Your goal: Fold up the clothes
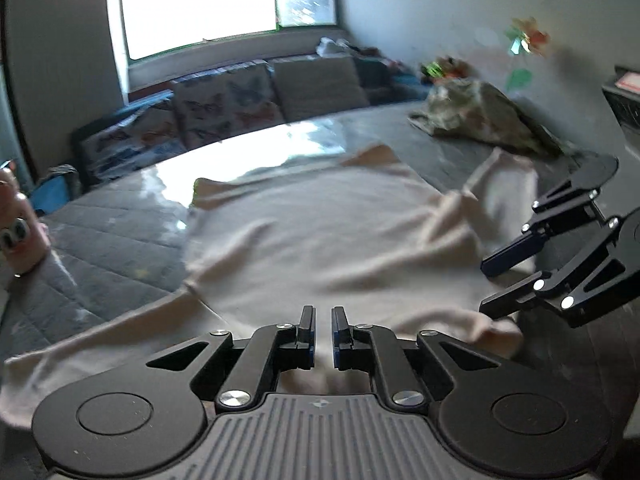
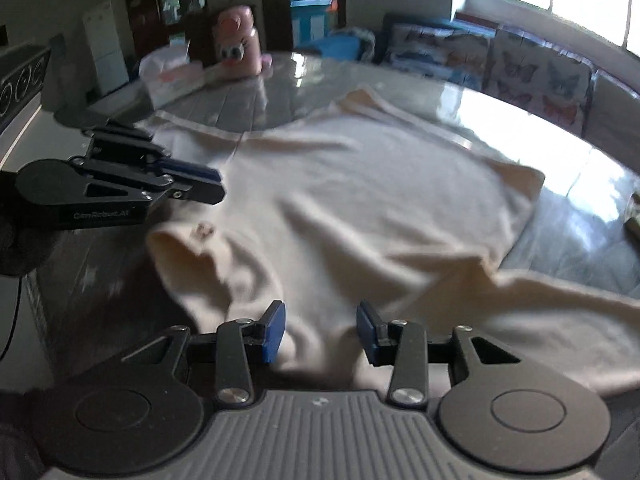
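Cream long-sleeved top spread flat across the middle of the table, rumpled with soft diagonal creases. One sleeve trailing off toward the lower left in the left wrist view, the other bunched up at the right edge. In the right wrist view a small brownish mark beside the turned-up fold at the near left of the garment. Fabric blurred in both views.

Left gripper low over the near hem of the top, jaws almost together with only a narrow slot between the pads; no cloth seen pinched in that slot. Right gripper over the near edge of the garment, jaws partly apart, blue pads clear of the cloth, nothing clamped between them.

Table covered by a grey quilted cloth under a clear glossy sheet, bright window glare across the far half. Crumpled camouflage-patterned garment at the far right corner. Pink cartoon-faced bottle and a tissue pack on the far left side in the right wrist view. Butterfly-print cushions lined up along a bench under a bright window. Colourful pinwheel against the pale wall.
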Motion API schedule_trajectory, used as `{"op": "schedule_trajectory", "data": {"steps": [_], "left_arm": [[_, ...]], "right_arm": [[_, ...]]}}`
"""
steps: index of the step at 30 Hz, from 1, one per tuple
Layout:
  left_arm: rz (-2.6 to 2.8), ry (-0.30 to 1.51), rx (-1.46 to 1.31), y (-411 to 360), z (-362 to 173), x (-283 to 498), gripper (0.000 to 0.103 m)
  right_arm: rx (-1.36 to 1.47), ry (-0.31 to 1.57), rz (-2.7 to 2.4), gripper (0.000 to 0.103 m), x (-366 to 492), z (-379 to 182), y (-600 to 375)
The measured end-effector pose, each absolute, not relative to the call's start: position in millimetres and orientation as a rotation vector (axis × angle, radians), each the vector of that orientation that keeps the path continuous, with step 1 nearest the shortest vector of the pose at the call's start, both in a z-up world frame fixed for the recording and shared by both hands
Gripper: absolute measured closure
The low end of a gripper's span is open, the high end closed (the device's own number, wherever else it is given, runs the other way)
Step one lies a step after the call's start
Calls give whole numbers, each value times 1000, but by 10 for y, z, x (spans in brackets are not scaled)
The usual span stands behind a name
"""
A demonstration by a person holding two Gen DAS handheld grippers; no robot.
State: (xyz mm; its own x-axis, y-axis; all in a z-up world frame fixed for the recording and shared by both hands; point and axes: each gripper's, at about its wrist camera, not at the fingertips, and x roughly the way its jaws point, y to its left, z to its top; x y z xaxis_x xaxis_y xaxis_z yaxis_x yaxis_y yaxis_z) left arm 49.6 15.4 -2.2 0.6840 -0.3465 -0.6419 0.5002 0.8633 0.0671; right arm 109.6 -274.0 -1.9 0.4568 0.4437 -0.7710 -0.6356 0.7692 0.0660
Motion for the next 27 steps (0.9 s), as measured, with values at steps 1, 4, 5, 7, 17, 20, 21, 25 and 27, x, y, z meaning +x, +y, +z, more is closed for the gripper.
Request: {"op": "schedule_trajectory", "data": {"steps": [1, 4, 5, 7, 17, 20, 21, 25, 27], "left_arm": [[-497, 684, 247, 132, -57, 482, 93], [-529, 699, 274, 98, -121, 393, 95], [-537, 699, 286, 93, -134, 359, 95], [-550, 717, 277, 123, -103, 371, 95], [-499, 707, 233, 214, 123, 663, 91], [-425, 714, 198, 270, 174, 900, 88], [-390, 716, 190, 292, 187, 997, 86], [-291, 733, 144, 372, 224, 1399, 85], [-254, 726, 143, 385, 230, 1586, 84]], "right_arm": [[-234, 877, 680, 63, 1059, -30, -2756], [-214, 906, 712, 63, 977, -21, -2791], [-216, 913, 722, 63, 953, -14, -2799], [-231, 923, 735, 63, 930, 14, -2810], [-125, 864, 608, 63, 1445, 144, -3005], [-119, 918, 581, 61, 1601, 26, -3028], [-123, 927, 575, 61, 1629, 10, -3032], [-137, 901, 564, 61, 1721, 109, -3079], [-131, 881, 544, 61, 1827, 156, -3116]]}}
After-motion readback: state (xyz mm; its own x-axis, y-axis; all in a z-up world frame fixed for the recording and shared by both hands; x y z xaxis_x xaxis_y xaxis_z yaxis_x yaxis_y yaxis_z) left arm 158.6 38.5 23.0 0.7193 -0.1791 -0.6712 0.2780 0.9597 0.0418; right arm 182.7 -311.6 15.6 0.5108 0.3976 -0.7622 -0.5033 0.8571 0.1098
